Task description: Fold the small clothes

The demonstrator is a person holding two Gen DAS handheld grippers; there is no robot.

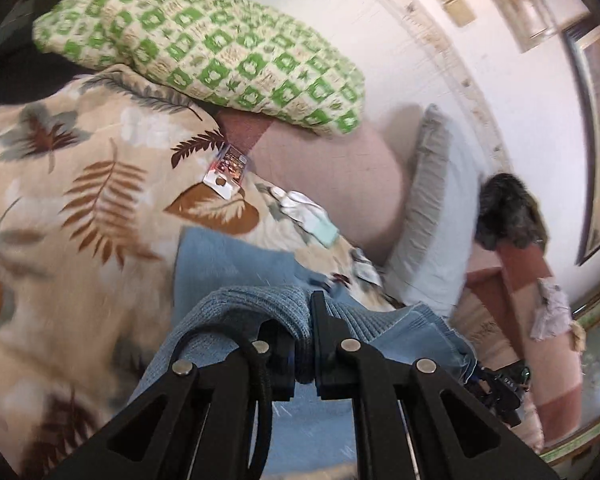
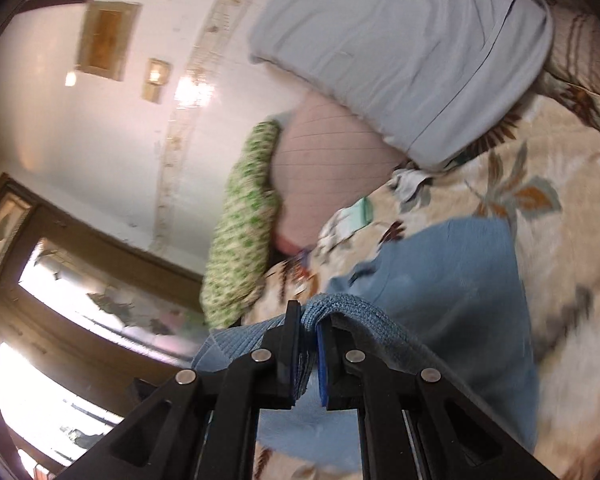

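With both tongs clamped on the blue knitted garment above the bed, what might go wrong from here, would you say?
1. Each of the left tongs and right tongs pinches only a small bunched edge of the blue knitted garment, so it may slip out mid-fold.
2. The hanging cloth could sweep the small packet and the loose pale items lying on the leaf-print bedspread.
3. Both views are blurred, so it may land crooked.
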